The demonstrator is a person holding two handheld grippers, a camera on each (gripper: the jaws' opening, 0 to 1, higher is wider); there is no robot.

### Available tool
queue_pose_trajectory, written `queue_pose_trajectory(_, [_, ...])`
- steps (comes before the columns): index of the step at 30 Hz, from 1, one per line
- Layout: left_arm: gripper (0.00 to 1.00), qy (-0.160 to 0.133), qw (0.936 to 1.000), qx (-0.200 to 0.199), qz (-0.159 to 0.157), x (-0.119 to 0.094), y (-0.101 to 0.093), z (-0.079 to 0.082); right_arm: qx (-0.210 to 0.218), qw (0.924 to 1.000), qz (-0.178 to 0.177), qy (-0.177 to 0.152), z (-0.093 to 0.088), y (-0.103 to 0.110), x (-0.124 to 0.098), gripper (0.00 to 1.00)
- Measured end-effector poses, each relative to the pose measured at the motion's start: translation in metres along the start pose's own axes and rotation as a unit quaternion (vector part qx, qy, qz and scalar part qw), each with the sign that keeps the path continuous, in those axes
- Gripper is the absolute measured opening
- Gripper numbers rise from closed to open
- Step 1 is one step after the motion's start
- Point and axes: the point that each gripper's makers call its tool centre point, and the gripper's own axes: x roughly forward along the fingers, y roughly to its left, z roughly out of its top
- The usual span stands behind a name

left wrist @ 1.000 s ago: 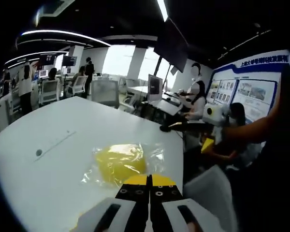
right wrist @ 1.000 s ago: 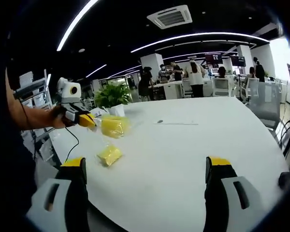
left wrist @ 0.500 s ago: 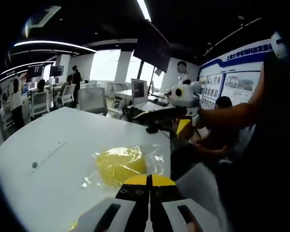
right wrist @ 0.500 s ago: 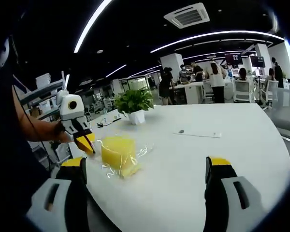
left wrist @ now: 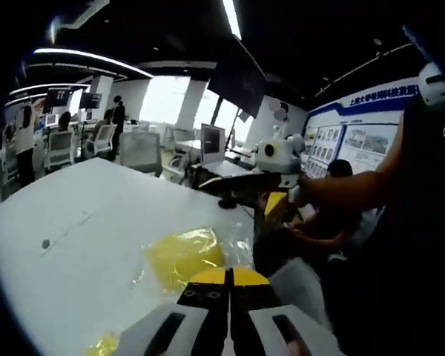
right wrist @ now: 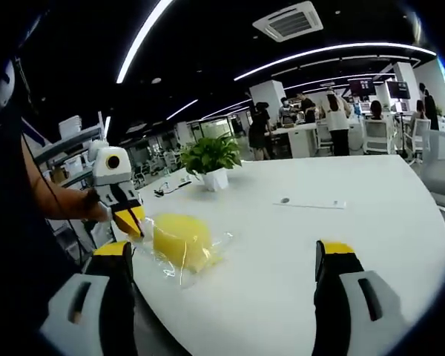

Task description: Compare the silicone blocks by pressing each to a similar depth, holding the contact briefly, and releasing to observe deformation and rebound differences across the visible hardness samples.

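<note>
Opposing close views, sharing bagged yellow block

White table carries a bagged yellow block (clear wrap) and potted plant.

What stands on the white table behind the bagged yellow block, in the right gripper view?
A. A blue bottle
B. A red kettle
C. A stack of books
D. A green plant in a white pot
D: a leafy green plant in a white pot stands on the white table beyond the yellow block.

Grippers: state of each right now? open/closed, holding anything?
Left gripper: shut, jaws pinching the edge of the clear bag around the yellow block.
Right gripper: open, jaws wide apart, holding nothing, above the white table.
</note>
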Motion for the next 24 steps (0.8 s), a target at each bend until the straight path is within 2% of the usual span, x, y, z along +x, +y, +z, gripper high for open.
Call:
queue_pose_trajectory(1, [0.0, 0.011, 0.9998, 0.018, 0.001, 0.001, -0.002, -0.001, 0.003, 1.0, -0.001, -0.001, 0.0, -0.001, -0.001, 0.97])
queue_pose_trajectory(5, [0.0, 0.019, 0.9982, 0.055, -0.013, 0.004, -0.016, 0.005, 0.004, 1.0, 0.001, -0.001, 0.0, 0.001, 0.0, 0.97])
queue_pose_trajectory(11, [0.0, 0.016, 0.9969, 0.069, -0.034, 0.01, -0.034, 0.012, 0.04, 0.9989, 0.025, -0.001, -0.002, 0.009, 0.006, 0.96])
queue_pose_trajectory(14, [0.0, 0.013, 0.9964, 0.073, -0.04, 0.01, -0.039, 0.017, 0.083, 0.9953, 0.049, 0.009, -0.008, 0.018, 0.008, 0.96])
queue_pose_trajectory(16, [0.0, 0.006, 0.9964, 0.073, -0.043, 0.009, -0.04, 0.02, 0.092, 0.9942, 0.055, 0.012, -0.011, 0.019, 0.009, 0.96])
queue_pose_trajectory(19, [0.0, 0.004, 0.9958, 0.084, -0.037, 0.008, -0.039, 0.023, 0.115, 0.9905, 0.072, 0.022, -0.013, 0.024, 0.007, 0.79])
queue_pose_trajectory(20, [0.0, 0.003, 0.9956, 0.087, -0.035, 0.007, -0.039, 0.024, 0.122, 0.9895, 0.074, 0.021, -0.012, 0.024, 0.007, 0.77])
queue_pose_trajectory(23, [0.0, 0.006, 0.994, 0.105, -0.031, 0.007, -0.041, 0.024, 0.125, 0.9894, 0.073, 0.013, -0.009, 0.024, 0.008, 0.84])
queue_pose_trajectory(24, [0.0, 0.008, 0.9938, 0.107, -0.03, 0.007, -0.043, 0.024, 0.127, 0.9888, 0.077, 0.019, -0.009, 0.026, 0.009, 0.83])
